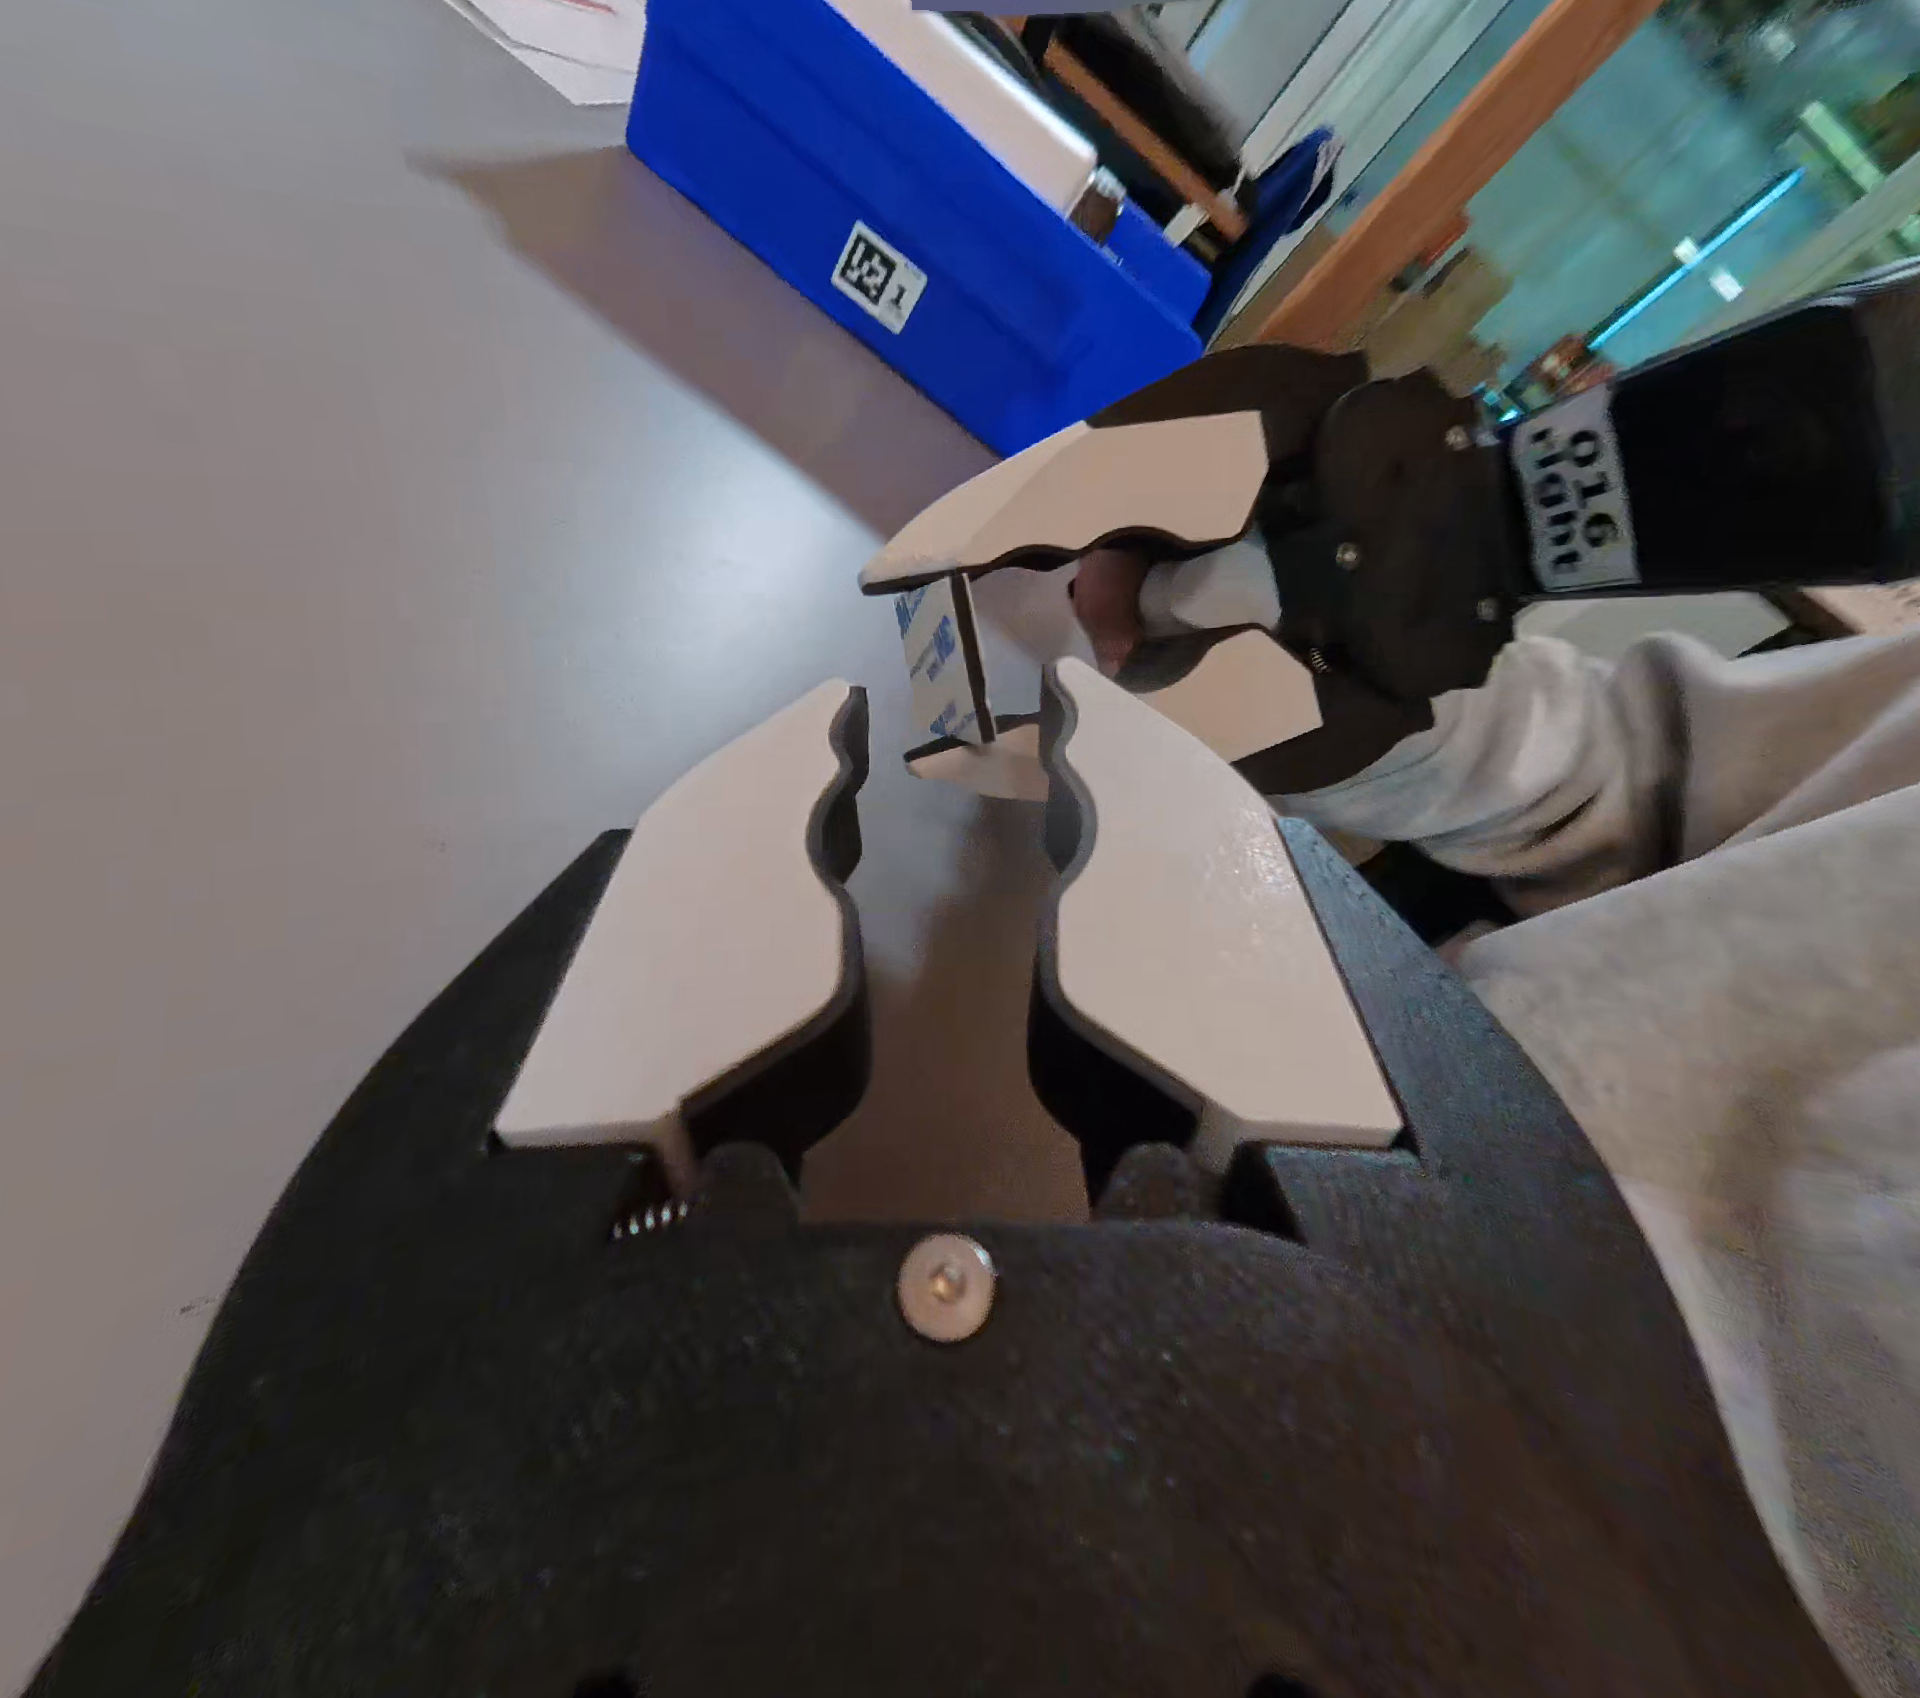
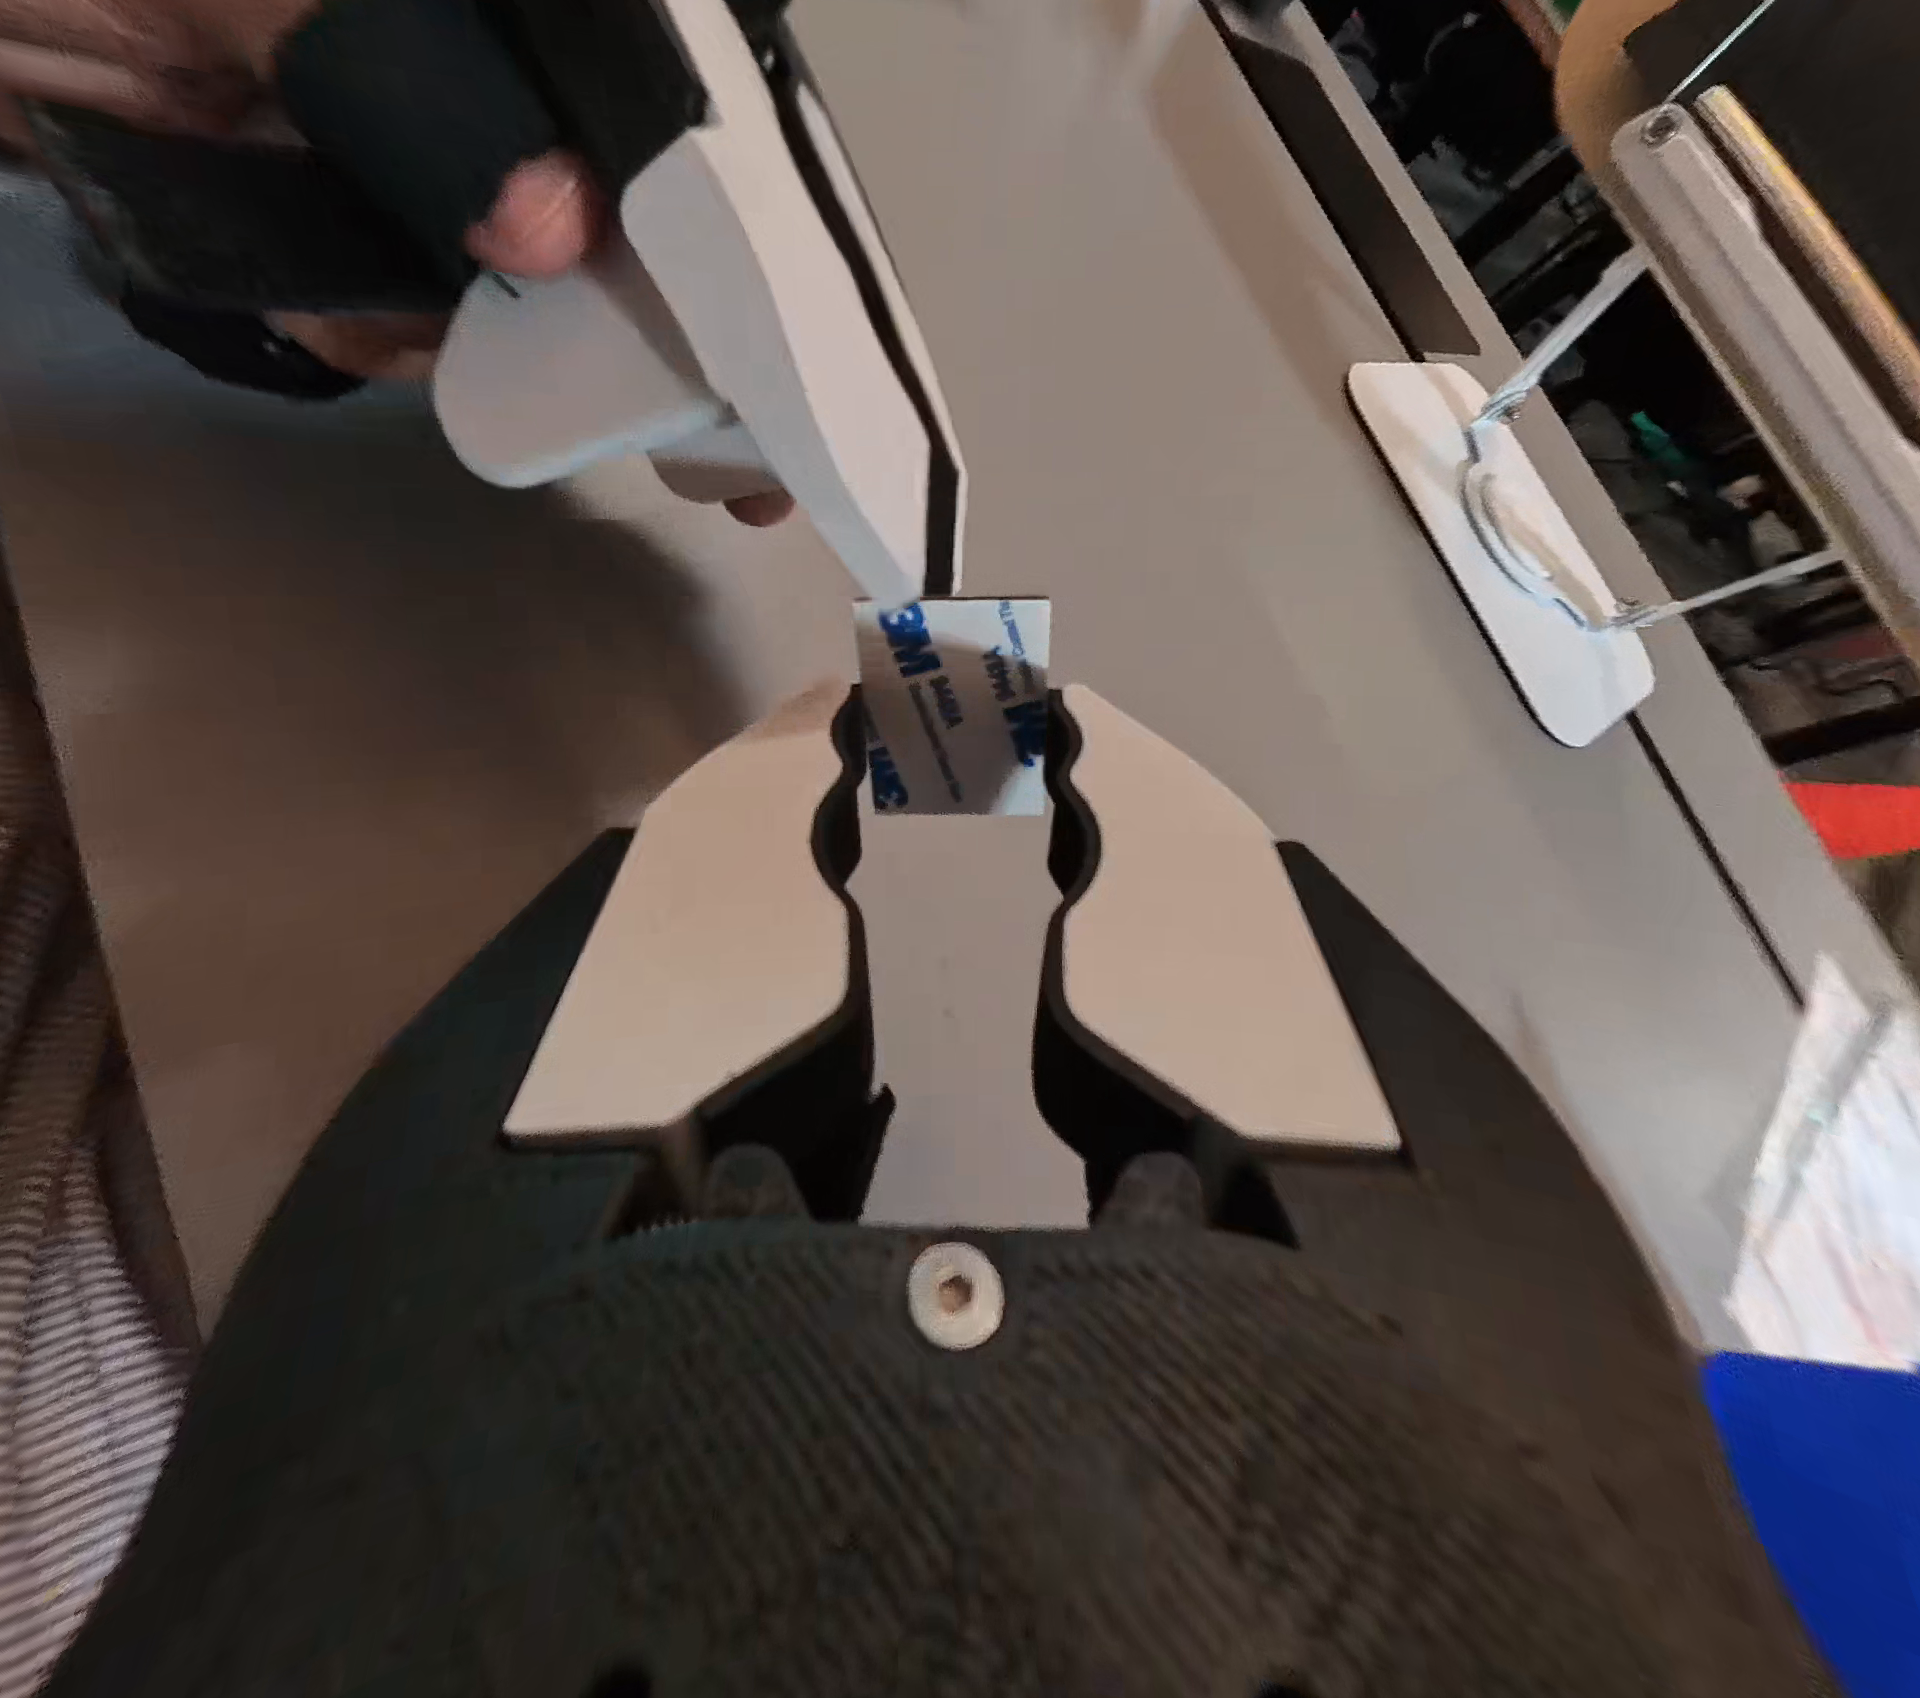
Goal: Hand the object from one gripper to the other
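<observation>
The left gripper (image 1: 951, 713) is a black, coarse-textured printed body carrying two flat white fingers (image 1: 696, 931) with wavy black inner edges. A silver hex-socket screw (image 1: 945, 1287) sits at its centre and a small coiled spring (image 1: 649, 1220) shows beside one finger root. The right gripper (image 2: 956, 713) has the same build, with a duller screw (image 2: 954, 1301) and a white printed label (image 1: 1574, 505) on its black handle. The person wears light grey sleeves (image 1: 1558, 734) and a black finger sleeve (image 2: 416, 100).
</observation>
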A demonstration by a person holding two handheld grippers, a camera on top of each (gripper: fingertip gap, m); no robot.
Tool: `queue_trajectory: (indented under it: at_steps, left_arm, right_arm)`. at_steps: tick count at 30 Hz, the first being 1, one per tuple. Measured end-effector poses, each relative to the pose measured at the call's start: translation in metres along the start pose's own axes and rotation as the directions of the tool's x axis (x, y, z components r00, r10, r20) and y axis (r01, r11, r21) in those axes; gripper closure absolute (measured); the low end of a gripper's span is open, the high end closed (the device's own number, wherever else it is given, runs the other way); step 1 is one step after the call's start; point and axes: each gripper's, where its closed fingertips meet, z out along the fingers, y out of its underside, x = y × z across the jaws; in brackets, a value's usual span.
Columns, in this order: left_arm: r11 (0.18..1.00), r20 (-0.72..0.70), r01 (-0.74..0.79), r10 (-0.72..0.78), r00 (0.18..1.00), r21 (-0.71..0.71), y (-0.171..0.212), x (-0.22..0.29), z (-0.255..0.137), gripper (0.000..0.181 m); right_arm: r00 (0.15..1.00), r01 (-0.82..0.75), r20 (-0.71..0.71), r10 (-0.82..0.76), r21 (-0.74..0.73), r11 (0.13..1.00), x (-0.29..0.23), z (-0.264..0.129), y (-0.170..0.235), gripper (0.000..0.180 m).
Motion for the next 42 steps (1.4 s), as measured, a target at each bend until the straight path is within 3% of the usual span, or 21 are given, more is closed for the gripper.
queue_trajectory:
  at_steps: [7,9,13,18,22,24,27,31,36,38,42]
  left_arm:
    - [0.997,0.061,-0.034,0.038,0.997,-0.067,0.012,-0.005,0.005,0.165]
    - [0.996,0.059,-0.029,0.034,0.998,-0.083,0.015,-0.005,0.005,0.176]
    - [0.996,0.058,-0.036,0.041,0.997,-0.084,0.013,-0.004,0.003,0.176]
    - [1.0,0.021,0.017,-0.017,1.0,0.007,-0.001,-0.006,-0.004,0.176]
    - [0.991,-0.053,0.092,-0.087,0.995,0.096,-0.013,-0.007,-0.012,0.176]
    - [0.986,-0.091,0.121,-0.111,0.99,0.113,-0.016,-0.006,-0.013,0.177]
    - [0.981,-0.148,0.143,-0.123,0.981,0.133,-0.019,0.0,-0.013,0.177]
    - [0.978,-0.203,0.157,-0.127,0.971,0.138,-0.02,0.007,-0.013,0.177]
    - [0.975,-0.247,0.175,-0.137,0.959,0.138,-0.02,0.012,-0.012,0.177]
    - [0.975,-0.265,0.176,-0.135,0.955,0.136,-0.02,0.015,-0.012,0.177]
    - [0.976,-0.273,0.17,-0.128,0.953,0.135,-0.019,0.017,-0.011,0.176]
  right_arm:
    - [0.968,0.223,-0.087,-0.236,-0.142,0.965,-0.009,0.005,0.002,0.146]
    - [0.958,0.249,-0.099,-0.268,-0.165,0.954,-0.01,0.005,0.002,0.146]
    - [0.956,0.252,-0.116,-0.269,-0.142,0.957,-0.008,0.005,-0.001,0.142]
    - [0.979,0.132,-0.152,-0.136,-0.036,0.991,0.01,-0.001,-0.006,0.12]
    - [0.978,-0.207,0.007,0.208,0.138,0.969,0.019,-0.006,-0.008,0.116]
    - [0.917,-0.397,0.142,0.374,0.22,0.891,0.024,-0.012,-0.014,0.12]
    - [0.757,-0.641,0.377,0.534,0.27,0.718,0.026,-0.023,-0.024,0.135]
    - [0.506,-0.84,0.581,0.638,0.163,0.518,0.02,-0.025,-0.029,0.148]
    - [0.311,-0.913,0.706,0.636,0.038,0.405,0.009,-0.027,-0.035,0.165]
    - [0.288,-0.922,0.713,0.639,0.027,0.386,0.009,-0.027,-0.035,0.175]
    - [0.268,-0.925,0.727,0.632,0.011,0.38,0.009,-0.03,-0.035,0.176]
